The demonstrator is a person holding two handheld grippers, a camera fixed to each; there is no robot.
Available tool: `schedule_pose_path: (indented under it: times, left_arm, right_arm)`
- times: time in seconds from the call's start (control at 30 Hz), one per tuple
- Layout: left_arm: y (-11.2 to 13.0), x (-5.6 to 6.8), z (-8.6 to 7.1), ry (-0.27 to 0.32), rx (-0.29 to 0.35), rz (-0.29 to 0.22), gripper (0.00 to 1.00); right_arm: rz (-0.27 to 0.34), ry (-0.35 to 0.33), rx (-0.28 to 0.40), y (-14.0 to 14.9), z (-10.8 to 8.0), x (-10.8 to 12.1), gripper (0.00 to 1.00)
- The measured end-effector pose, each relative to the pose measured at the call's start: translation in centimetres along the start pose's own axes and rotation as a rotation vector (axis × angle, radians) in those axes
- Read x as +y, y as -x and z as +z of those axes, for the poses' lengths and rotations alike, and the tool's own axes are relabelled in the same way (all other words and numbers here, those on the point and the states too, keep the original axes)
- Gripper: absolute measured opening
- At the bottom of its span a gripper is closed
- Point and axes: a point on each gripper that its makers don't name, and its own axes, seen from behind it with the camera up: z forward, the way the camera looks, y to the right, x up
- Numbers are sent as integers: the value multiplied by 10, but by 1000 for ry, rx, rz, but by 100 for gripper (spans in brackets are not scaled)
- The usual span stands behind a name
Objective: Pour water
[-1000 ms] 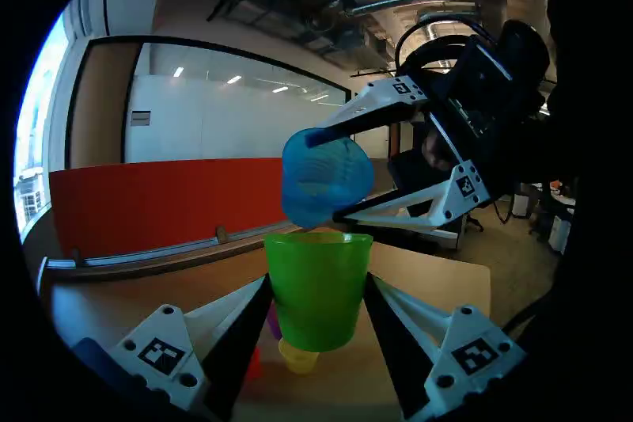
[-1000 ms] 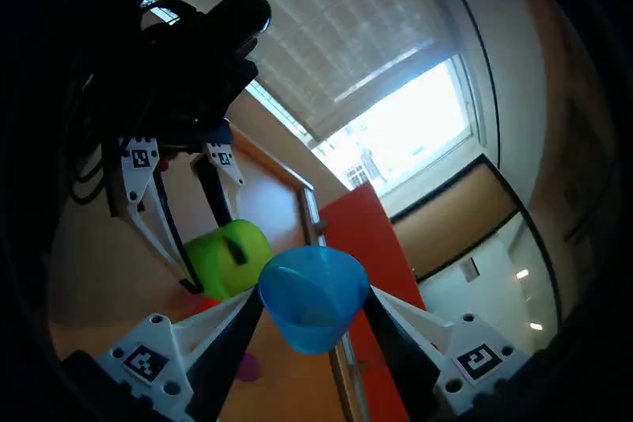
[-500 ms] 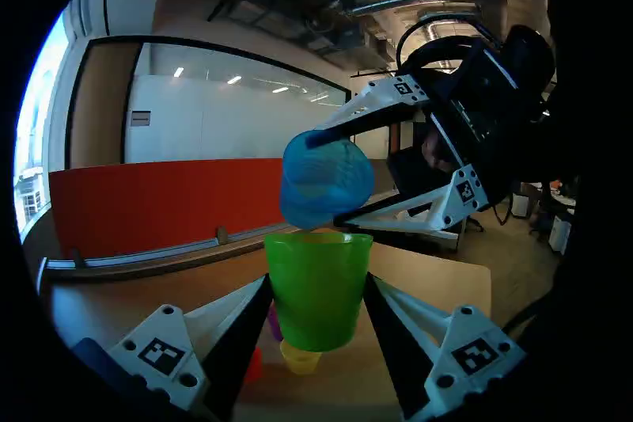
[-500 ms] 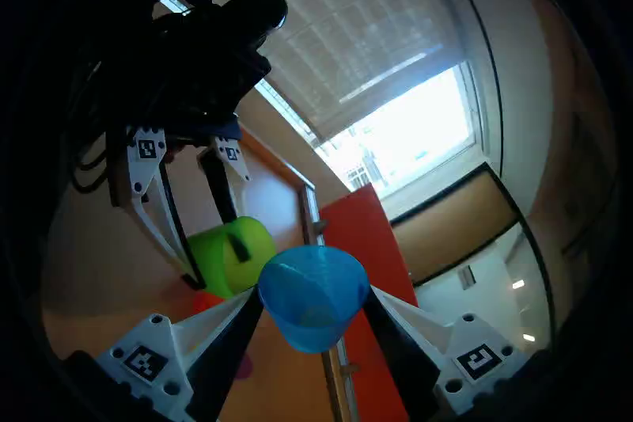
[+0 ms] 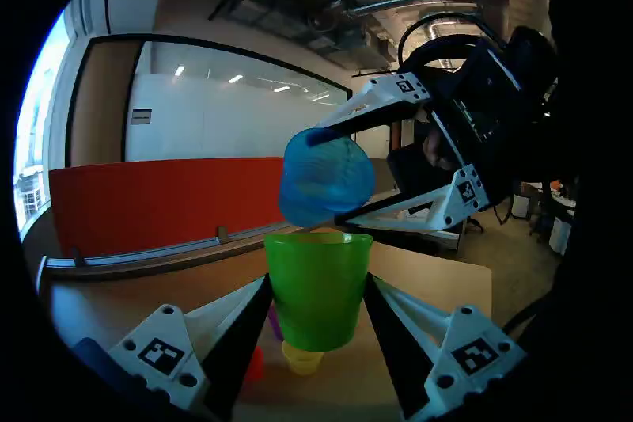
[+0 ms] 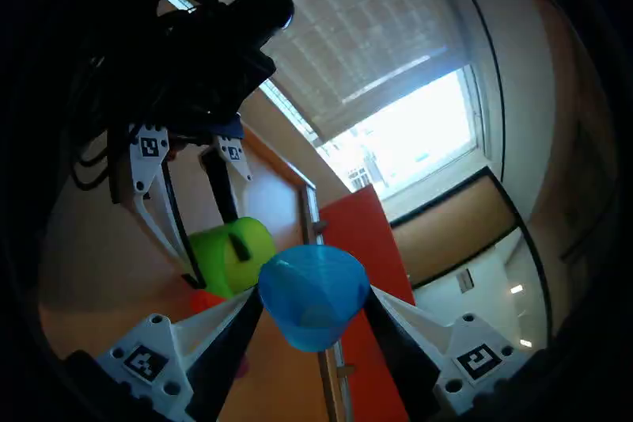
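L gripper (image 5: 316,286) pinches smooth plastic green cup (image 5: 318,307), upright and tapered, centre-bottom of frame. R gripper (image 6: 311,297) clamps ribbed, translucent blue cup (image 5: 324,176), tilted just above the green rim. Small yellow cup (image 5: 302,359) sits on wood-tone table (image 5: 103,303) below.

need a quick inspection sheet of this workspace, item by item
surface: tan wooden table.
job's things: green cup upright; blue cup tipped over its rim; water cannot be made out.
clutter: yellow cup, red piece and purple piece on the table below the green cup.
grippers: left gripper jaws shut on the green cup; right gripper jaws shut on the blue cup.
cables: black cable looping above the right gripper's body.
surroundings: red partition, glass wall, bright window.
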Motion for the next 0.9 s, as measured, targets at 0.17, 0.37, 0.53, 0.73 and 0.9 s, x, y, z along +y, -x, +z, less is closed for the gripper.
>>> schedule_pose_path:
  times: [0.17, 0.37, 0.53, 0.73, 0.9]
  left_arm:
    - [1, -1, 1, 0, -1, 0, 79]
    - [2, -1, 1, 0, -3, -3, 79]
    - [2, -2, 2, 1, -2, -4, 79]
    - [1, -2, 3, 1, -2, -2, 79]
    - [1, -2, 4, 2, -2, -3, 79]
  right_arm:
    - [-10, 0, -2, 1, 1, 1, 91]
    - [-21, -1, -5, 2, 3, 1, 91]
    - [-31, -1, -5, 3, 4, 1, 91]
    - [-42, -1, -6, 4, 4, 2, 91]
    - [-57, -2, -7, 4, 4, 3, 91]
